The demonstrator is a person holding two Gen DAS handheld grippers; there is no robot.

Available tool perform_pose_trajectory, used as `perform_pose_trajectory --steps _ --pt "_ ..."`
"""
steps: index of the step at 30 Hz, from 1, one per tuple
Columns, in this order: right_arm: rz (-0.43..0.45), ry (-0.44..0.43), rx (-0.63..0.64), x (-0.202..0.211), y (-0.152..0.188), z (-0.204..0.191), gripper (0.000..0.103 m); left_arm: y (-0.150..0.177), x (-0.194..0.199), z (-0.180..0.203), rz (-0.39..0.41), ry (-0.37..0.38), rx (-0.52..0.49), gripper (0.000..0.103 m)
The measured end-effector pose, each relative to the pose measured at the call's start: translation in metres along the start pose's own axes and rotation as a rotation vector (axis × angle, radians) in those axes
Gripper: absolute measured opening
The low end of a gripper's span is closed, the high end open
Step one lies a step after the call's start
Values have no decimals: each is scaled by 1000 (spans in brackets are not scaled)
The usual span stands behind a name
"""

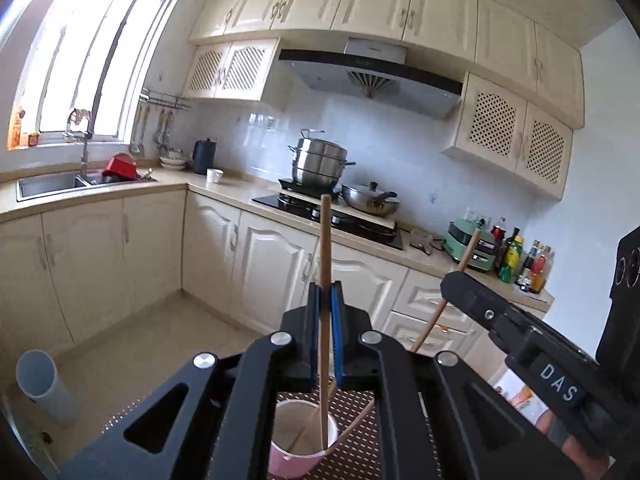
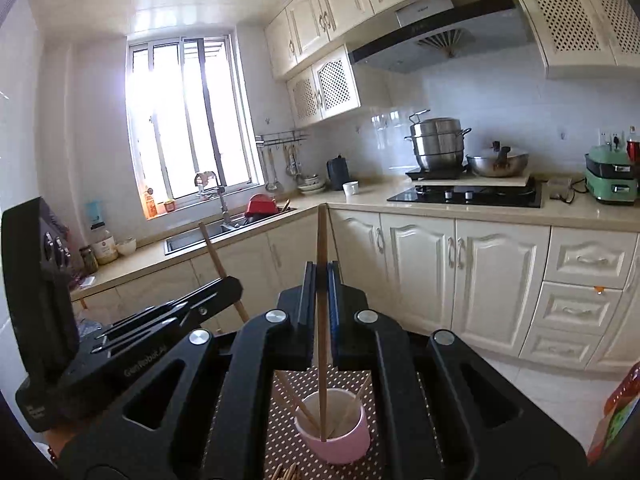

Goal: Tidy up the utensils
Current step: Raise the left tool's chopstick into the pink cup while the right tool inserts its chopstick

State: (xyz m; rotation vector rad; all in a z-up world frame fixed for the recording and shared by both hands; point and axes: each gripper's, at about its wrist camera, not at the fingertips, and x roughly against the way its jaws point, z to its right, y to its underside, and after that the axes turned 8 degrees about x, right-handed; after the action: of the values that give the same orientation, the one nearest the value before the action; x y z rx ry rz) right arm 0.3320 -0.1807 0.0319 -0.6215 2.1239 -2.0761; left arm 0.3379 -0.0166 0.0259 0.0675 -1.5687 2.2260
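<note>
Found the left gripper [image 1: 329,292] through its own camera, blue pads clamped together on an upright wooden chopstick [image 1: 325,240], lower tip already inside the pink cup [image 1: 288,460] on the dotted mat [image 1: 360,440]. Counted one cup, two leaning chopsticks [image 1: 352,420] in it besides the held one, and, off to the right, the right gripper [image 1: 460,286] closed on a second chopstick [image 1: 470,248]. Judged it best to keep the stick vertical, lower it straight to the cup floor, part the pads only then, and withdraw upward without nudging the rim. Switched to the right wrist view: saw the right gripper [image 2: 322,276] pinched tight on the second chopstick [image 2: 321,236], tip likewise down in the pink cup [image 2: 348,448], with the left gripper [image 2: 232,284] at left and slightly apart. Counted at least three leaning sticks here, exact number unclear, plus some loose chopsticks [image 2: 286,472] on the mat at the bottom edge. Judged a one-at-a-time release safest, to avoid tipping the light cup.
</note>
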Motion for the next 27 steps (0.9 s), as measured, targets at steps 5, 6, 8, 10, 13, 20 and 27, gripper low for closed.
perform_pose_trajectory --steps 5,6,8,10,13,20,27 --pt "4 18 13 -12 12 4 6 12 -9 -11 9 -13 -13 6" --pt "4 18 12 -13 14 4 6 16 -10 -13 6 -15 -15 6" --pt "-5 16 9 -17 20 4 6 22 -14 -16 0 -23 -20 6" --pt "-16 7 13 -20 25 4 6 29 -15 -19 -7 -24 -28 6" --pt "-31 2 22 -20 34 1 6 41 -19 -23 -31 -26 -45 6" --pt "-67 -12 20 -13 58 -3 6 63 -15 -31 -59 -14 -67 6" --pt "-110 -21 9 -11 79 -2 6 78 -6 -31 -67 -1 -101 6"
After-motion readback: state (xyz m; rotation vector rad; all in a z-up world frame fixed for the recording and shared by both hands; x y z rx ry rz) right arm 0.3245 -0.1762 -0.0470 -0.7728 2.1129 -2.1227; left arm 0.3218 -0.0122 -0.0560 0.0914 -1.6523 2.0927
